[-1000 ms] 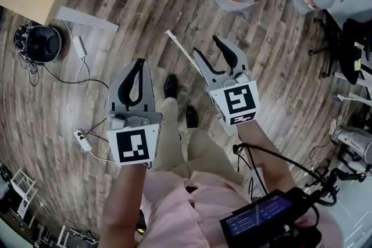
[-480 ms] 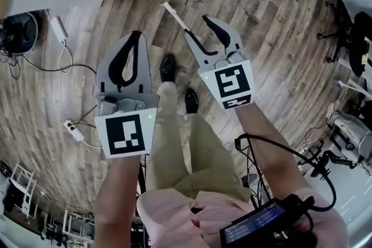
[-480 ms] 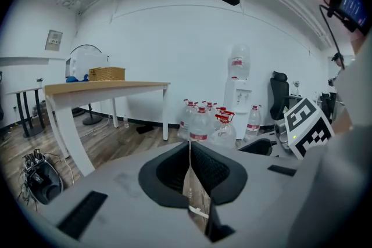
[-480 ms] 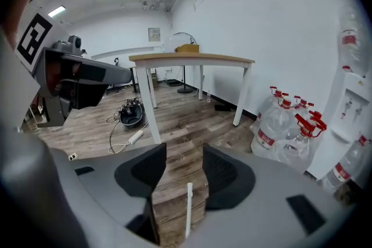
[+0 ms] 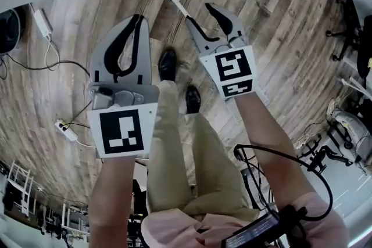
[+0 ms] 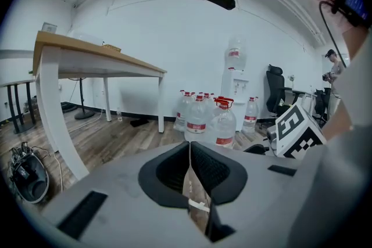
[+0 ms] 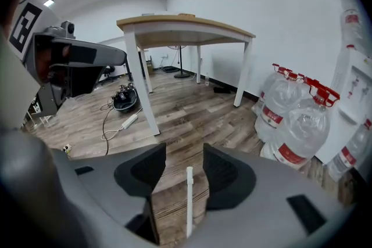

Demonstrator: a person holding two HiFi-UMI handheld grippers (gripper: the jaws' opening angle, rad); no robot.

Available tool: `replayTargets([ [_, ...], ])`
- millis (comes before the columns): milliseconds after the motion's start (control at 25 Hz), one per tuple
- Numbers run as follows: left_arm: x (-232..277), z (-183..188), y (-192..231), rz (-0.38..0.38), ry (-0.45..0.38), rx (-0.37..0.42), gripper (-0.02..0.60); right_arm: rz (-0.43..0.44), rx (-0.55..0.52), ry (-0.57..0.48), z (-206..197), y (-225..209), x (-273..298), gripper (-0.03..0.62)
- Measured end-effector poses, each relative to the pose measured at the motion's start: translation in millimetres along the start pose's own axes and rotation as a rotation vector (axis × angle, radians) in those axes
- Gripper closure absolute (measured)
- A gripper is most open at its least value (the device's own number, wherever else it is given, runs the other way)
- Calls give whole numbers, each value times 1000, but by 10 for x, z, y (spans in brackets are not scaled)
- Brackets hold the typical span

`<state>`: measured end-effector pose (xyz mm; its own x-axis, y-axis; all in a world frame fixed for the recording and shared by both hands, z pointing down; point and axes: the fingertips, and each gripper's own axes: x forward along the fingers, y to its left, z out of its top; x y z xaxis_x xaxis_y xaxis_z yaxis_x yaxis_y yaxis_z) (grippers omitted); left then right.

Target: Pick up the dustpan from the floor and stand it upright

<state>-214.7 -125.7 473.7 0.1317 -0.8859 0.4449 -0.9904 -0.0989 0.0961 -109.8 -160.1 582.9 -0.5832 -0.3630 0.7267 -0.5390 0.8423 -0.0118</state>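
Observation:
No dustpan body shows in any view. A thin white stick [image 5: 174, 2] lies on the wood floor just ahead of my right gripper [image 5: 199, 13]. That gripper is open, and the stick [image 7: 189, 200] shows on the floor through the gap between its jaws, not touched. My left gripper [image 5: 136, 18] hangs to the left over the floor. Its jaws are shut, tips meeting with nothing between them [image 6: 189, 145]. Both grippers are held well above the floor.
Large water bottles [image 7: 296, 125] stand in a group by the wall, past the stick. A white-legged wooden table [image 7: 142, 87] is at the left, with a black round device [image 7: 125, 99], cables and a power strip [image 5: 65, 130] under it. Office chairs [image 5: 349, 38] stand at the right. The person's shoes [image 5: 167, 64] are between the grippers.
Both grippers have moved forward over the floor, and the right one's tips now sit closer to the white stick. The left stays shut and the right stays open.

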Motion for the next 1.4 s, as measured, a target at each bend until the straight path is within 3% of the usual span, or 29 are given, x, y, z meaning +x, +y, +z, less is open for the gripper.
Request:
replayTargets([
  [520, 442, -841, 103, -18, 15, 52, 565, 24, -40, 92, -872, -30, 799, 393],
  [1400, 814, -1539, 293, -18, 39, 48, 565, 63, -26, 222, -1720, -20, 1841, 404],
])
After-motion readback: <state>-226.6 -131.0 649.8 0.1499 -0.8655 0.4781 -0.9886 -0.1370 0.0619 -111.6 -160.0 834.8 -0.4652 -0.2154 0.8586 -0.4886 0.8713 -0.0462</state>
